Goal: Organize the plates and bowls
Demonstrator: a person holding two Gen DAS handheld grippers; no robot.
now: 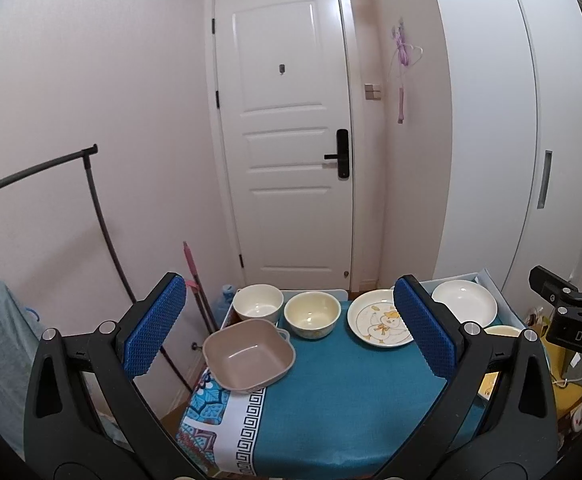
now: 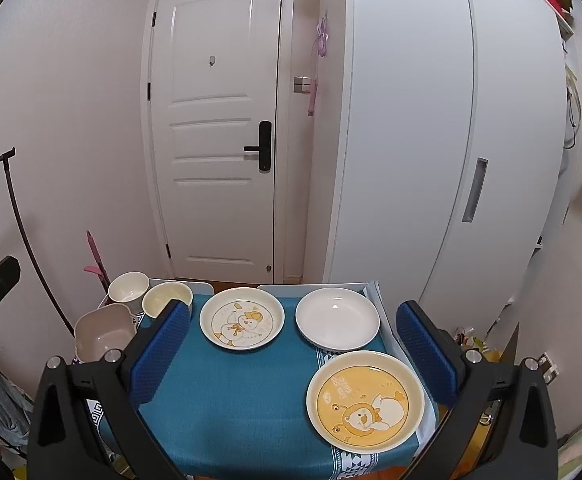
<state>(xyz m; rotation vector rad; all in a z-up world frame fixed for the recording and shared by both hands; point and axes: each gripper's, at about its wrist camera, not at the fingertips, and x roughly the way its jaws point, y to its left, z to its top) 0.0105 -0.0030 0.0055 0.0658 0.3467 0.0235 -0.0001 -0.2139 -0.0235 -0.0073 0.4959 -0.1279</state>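
Note:
On a small table with a teal cloth (image 1: pixel 331 392) stand a square beige bowl (image 1: pixel 249 354) at the left edge, a white bowl (image 1: pixel 258 303) and a cream bowl (image 1: pixel 312 314) behind it. A duck plate (image 1: pixel 379 323), a plain white plate (image 1: pixel 464 303) and a yellow bear plate (image 2: pixel 365 400) lie to the right. My left gripper (image 1: pixel 291 332) is open and empty, raised above the table's near left. My right gripper (image 2: pixel 293 352) is open and empty, above the near right, with the bear plate between its fingers in view.
A white door (image 1: pixel 287 132) stands behind the table and a white wardrobe (image 2: pixel 431 140) to the right. A black clothes rail (image 1: pixel 91 200) and a pink mop (image 1: pixel 193 276) stand at the left. Clutter lies on the floor at the right.

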